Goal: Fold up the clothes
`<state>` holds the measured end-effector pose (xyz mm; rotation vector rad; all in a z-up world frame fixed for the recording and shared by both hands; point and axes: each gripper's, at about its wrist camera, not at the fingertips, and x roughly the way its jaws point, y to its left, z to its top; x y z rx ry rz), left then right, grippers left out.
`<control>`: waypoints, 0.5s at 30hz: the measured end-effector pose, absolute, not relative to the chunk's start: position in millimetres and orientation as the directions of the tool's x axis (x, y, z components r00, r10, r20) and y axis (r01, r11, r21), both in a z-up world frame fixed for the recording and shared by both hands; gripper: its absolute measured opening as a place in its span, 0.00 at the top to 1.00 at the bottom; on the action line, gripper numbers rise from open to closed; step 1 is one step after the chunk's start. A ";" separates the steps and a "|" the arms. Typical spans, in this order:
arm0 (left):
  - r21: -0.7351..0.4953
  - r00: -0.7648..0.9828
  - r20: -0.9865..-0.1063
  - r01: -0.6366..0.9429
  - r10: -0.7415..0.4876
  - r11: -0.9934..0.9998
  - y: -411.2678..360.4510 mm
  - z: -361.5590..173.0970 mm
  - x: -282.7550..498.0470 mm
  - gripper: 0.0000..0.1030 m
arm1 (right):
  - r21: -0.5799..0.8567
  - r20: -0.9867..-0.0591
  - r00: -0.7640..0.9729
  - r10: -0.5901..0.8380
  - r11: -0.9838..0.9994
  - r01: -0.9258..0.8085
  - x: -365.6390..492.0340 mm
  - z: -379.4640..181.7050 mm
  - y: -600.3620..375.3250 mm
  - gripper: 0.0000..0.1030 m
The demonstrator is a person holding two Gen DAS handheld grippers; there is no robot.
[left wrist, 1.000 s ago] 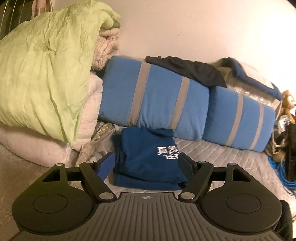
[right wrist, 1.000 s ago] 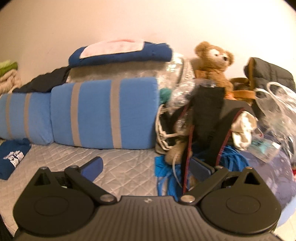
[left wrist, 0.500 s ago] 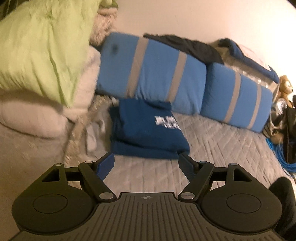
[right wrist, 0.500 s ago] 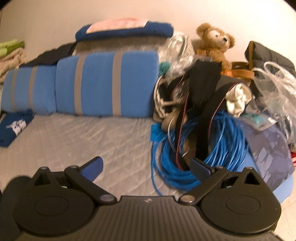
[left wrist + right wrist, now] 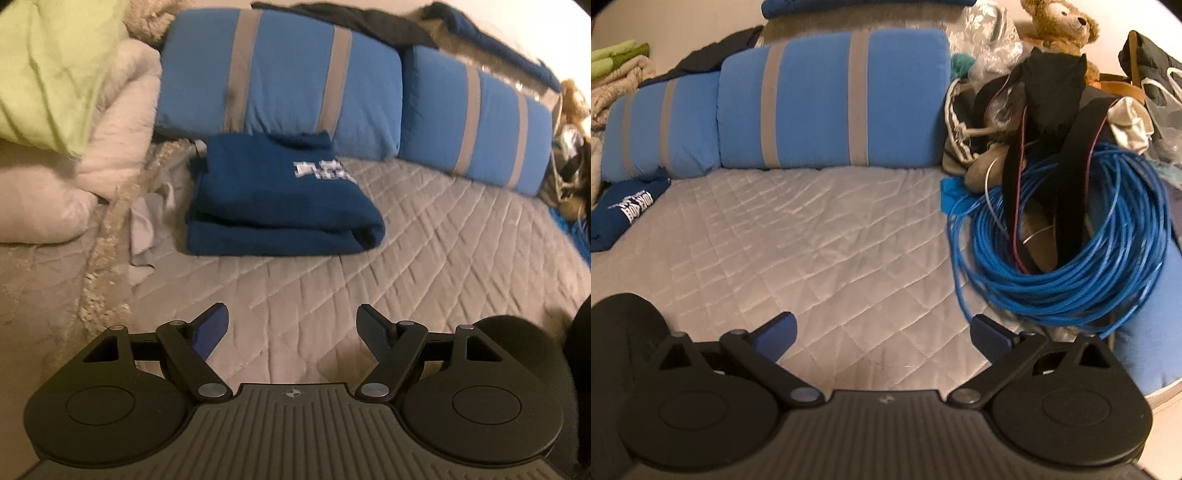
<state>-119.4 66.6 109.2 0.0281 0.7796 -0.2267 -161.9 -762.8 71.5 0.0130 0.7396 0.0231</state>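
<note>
A folded navy garment with white lettering (image 5: 273,195) lies on the grey quilted bed cover (image 5: 424,251), against the blue striped pillows; its edge also shows at the far left of the right wrist view (image 5: 624,210). My left gripper (image 5: 291,328) hangs open over bare quilt, well short of the garment. Over the quilt in its own view, my right gripper (image 5: 882,334) stands open too, nothing between its fingers.
Two blue pillows with grey stripes (image 5: 295,81) line the back. A green duvet (image 5: 48,62) and white bedding (image 5: 44,199) pile up at left. At right lie a coil of blue cable (image 5: 1071,266), black straps, shoes, bags and a teddy bear (image 5: 1060,22).
Both grippers have sunk toward the bed and tilted downward; the wall has left view and the quilt fills the foreground. The jaws kept their spread.
</note>
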 end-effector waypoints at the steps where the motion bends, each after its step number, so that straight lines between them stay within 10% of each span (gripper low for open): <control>1: -0.061 0.679 -0.707 0.216 -0.195 0.974 63.4 103.9 -116.0 0.26 | 0.013 -0.682 0.732 0.013 1.000 -0.006 -158.2 66.0 -761.2 0.00; 15: -0.035 0.582 -0.798 0.210 -0.153 0.977 38.5 39.7 -82.2 0.26 | -0.005 -0.765 0.643 -0.029 0.999 0.039 -121.7 -10.0 -736.7 0.00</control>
